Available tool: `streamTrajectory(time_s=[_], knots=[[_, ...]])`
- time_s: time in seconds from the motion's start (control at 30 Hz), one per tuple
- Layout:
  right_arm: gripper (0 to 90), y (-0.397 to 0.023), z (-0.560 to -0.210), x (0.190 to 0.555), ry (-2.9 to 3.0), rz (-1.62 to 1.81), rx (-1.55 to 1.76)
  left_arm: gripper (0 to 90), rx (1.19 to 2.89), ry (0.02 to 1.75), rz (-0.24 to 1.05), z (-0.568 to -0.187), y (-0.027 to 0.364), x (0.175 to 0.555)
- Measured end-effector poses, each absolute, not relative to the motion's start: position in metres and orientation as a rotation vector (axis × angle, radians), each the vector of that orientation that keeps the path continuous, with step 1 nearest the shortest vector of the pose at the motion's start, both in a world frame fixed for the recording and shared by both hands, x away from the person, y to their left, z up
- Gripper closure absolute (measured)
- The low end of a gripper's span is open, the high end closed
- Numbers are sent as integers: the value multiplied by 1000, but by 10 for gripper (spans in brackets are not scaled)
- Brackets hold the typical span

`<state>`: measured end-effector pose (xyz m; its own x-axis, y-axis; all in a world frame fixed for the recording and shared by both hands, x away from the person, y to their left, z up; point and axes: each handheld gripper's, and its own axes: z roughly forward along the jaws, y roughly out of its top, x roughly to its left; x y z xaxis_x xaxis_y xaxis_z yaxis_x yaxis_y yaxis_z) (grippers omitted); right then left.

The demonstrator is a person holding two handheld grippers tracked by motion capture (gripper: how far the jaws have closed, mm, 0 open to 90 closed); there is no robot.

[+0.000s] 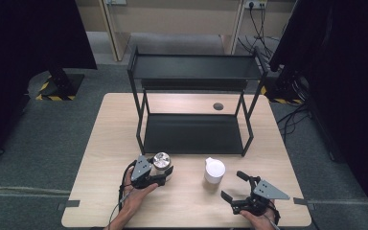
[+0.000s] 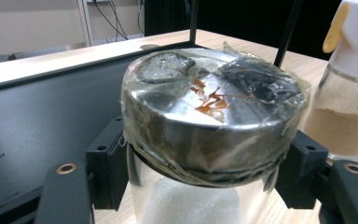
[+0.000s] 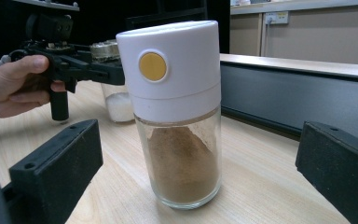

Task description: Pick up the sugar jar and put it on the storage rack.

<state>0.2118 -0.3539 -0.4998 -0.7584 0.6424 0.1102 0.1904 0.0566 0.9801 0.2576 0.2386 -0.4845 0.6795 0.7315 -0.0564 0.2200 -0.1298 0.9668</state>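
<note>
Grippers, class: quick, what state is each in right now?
Left gripper: shut on the metal-lidded jar.
Right gripper: open, holding nothing; white-capped spice jar ahead.

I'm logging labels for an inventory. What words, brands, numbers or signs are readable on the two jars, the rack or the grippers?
None can be read.
Steel-lidded jar: no lettering; orange squiggles under the wrap form no word.
White-capped jar: a plain yellow dot, no text.
Black rack: no marking.
Left gripper and right gripper: no legible print.

Silver-lidded jar (image 2: 205,116), white-capped shaker (image 3: 175,70), black rack (image 1: 191,134).
</note>
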Motion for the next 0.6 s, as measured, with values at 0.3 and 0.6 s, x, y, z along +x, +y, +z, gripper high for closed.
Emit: streamTrajectory(time_s=[0.3, 0.6], knots=[[7, -354, -500, 212, 1984, 1751, 840, 312, 1664, 762, 499, -473, 241, 259], [7, -354, -500, 212, 1982, 1755, 844, 312, 1655, 751, 485, -457, 243, 262]])
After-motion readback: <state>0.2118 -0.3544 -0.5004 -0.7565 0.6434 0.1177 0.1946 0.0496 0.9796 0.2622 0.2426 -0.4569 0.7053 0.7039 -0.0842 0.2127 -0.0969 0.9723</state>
